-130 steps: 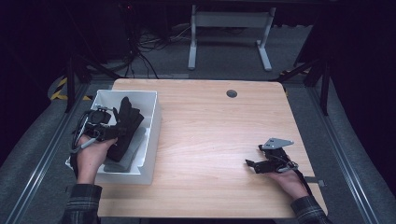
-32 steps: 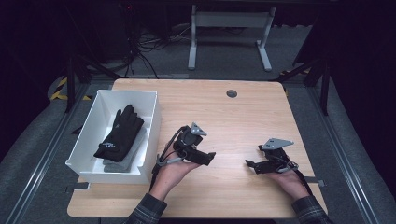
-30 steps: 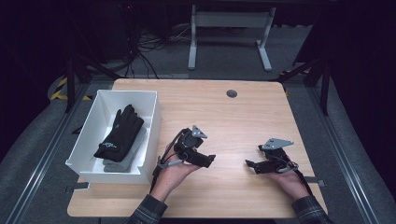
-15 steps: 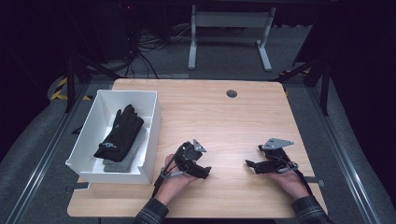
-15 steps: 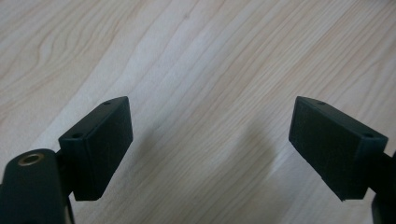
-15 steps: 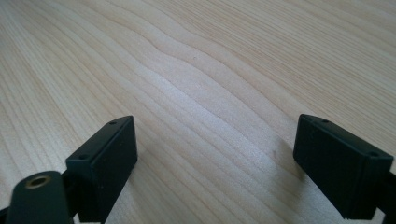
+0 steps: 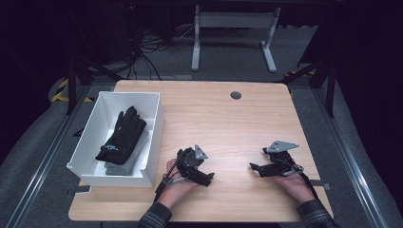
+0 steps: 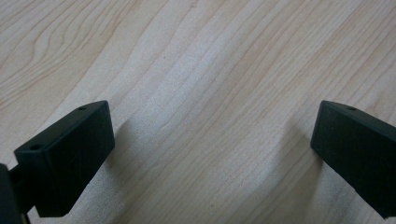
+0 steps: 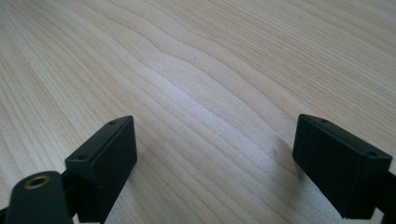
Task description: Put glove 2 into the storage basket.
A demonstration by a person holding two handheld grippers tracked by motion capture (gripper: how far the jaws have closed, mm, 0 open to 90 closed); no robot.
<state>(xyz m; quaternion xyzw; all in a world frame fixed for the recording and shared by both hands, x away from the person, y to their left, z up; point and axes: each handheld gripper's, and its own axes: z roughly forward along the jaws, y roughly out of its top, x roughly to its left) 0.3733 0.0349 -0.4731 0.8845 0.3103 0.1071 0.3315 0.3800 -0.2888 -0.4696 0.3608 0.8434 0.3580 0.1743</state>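
Note:
A white bin (image 7: 151,124) stands on the left part of the wooden table (image 7: 228,123). In it a black glove (image 7: 121,135) lies on top of a grey one (image 7: 127,160). My left gripper (image 7: 205,176) rests low on the table just right of the bin. Its jaws have just been opening, and in the left gripper view the left gripper (image 8: 212,154) is open over bare wood. My right gripper (image 7: 255,168) lies at the front right, pointing left. In the right gripper view the right gripper (image 9: 219,163) is open, with nothing between its jaws.
A round dark cable hole (image 7: 235,95) sits near the table's far edge. Beyond the table is a dark floor with cables and a grey stand (image 7: 233,21). Bare wood lies between the two grippers and towards the back.
The left hand has left the bin, crossed to the table's front middle and sunk onto the tabletop. The gloves stay in the bin. The right hand has kept still.

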